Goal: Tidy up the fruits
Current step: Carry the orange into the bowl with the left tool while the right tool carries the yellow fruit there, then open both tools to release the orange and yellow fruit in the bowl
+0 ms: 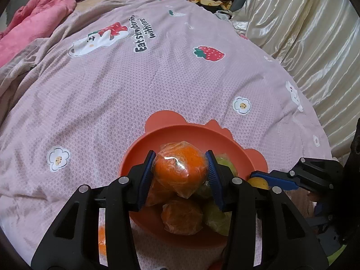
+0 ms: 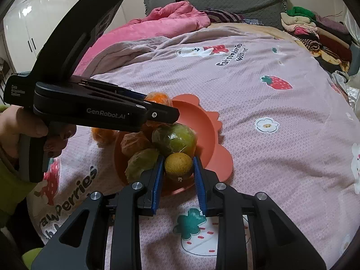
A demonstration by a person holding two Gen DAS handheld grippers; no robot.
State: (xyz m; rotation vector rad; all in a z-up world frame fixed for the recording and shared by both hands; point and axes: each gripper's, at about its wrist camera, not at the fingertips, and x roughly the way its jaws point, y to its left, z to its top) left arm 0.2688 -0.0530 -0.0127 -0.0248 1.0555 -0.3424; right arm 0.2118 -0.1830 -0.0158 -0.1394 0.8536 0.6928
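Observation:
An orange-red bowl (image 1: 171, 132) with a scalloped rim sits on the pink bedspread and holds several plastic-wrapped fruits. My left gripper (image 1: 181, 167) is shut on a wrapped orange (image 1: 180, 168), held just above the fruit pile. Under it lie another wrapped orange (image 1: 182, 216) and a greenish fruit (image 1: 217, 218). My right gripper (image 2: 178, 168) is shut on a small yellow-green fruit (image 2: 178, 165) over the bowl's (image 2: 211, 130) near right side, beside a wrapped green fruit (image 2: 174, 138). In the right wrist view the left gripper (image 2: 157, 103) reaches in from the left, with the orange (image 2: 157, 97) partly hidden.
One more orange (image 1: 102, 239) lies on the bedspread left of the bowl, also seen in the right wrist view (image 2: 102, 133). A pink quilt (image 1: 38, 20) and a clothes pile (image 2: 315, 31) lie at the bed's far end. Cream satin fabric (image 1: 310, 33) borders the right.

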